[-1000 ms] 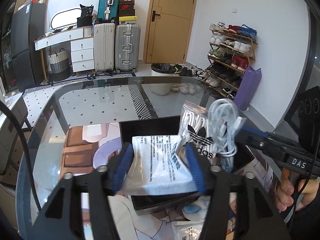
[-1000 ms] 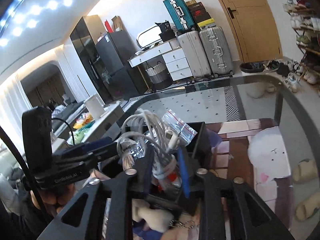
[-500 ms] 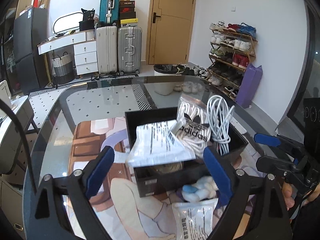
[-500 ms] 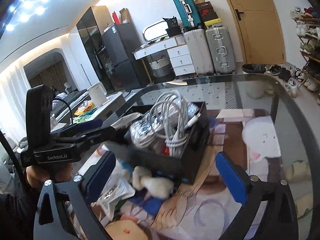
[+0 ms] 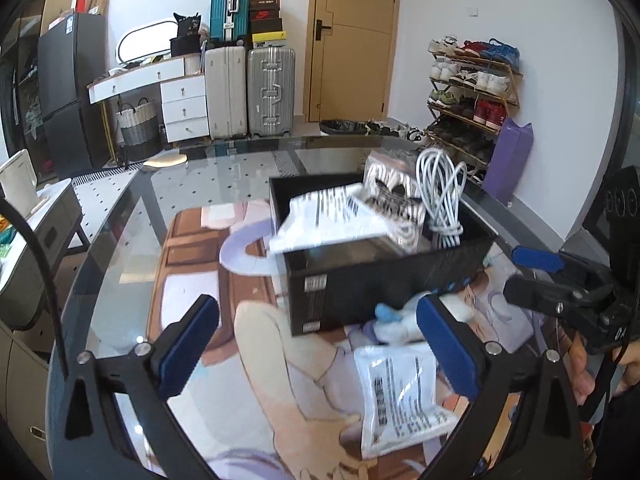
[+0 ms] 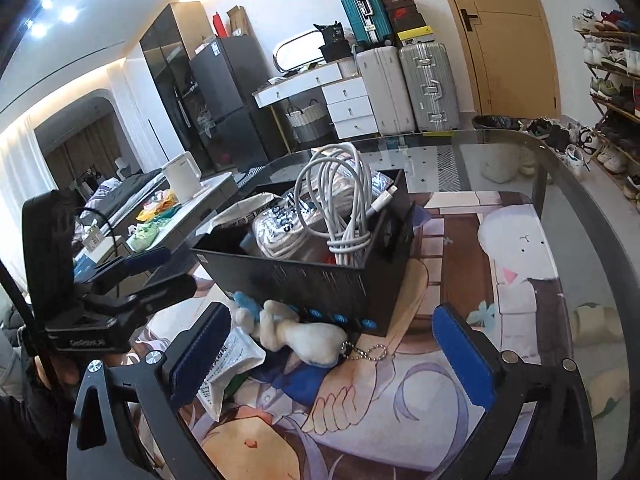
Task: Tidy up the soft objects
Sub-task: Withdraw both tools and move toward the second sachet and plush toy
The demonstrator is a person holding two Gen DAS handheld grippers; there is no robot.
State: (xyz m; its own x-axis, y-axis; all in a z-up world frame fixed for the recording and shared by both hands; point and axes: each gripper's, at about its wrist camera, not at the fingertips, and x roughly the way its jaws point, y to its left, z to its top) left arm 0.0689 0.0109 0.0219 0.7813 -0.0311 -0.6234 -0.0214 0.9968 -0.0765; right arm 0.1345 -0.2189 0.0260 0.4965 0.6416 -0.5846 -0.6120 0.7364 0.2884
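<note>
the left gripper (image 5: 316, 356) and the right gripper (image 6: 332, 356) have just been opening their jaws; both stand wide with nothing between. the white packet (image 5: 332, 216) and cable bundle (image 6: 344, 204) lie in the black box (image 5: 384, 276), center of frame, on the desk (image 5: 192, 280).

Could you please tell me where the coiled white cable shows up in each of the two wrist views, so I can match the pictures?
Left wrist view: the white cable stands upper right of centre, at the right end of the black box.
Right wrist view: the white cable sits just above centre, rising out of the black box near its right side.
Shared landmark: the silver suitcase by the wooden door.
</note>
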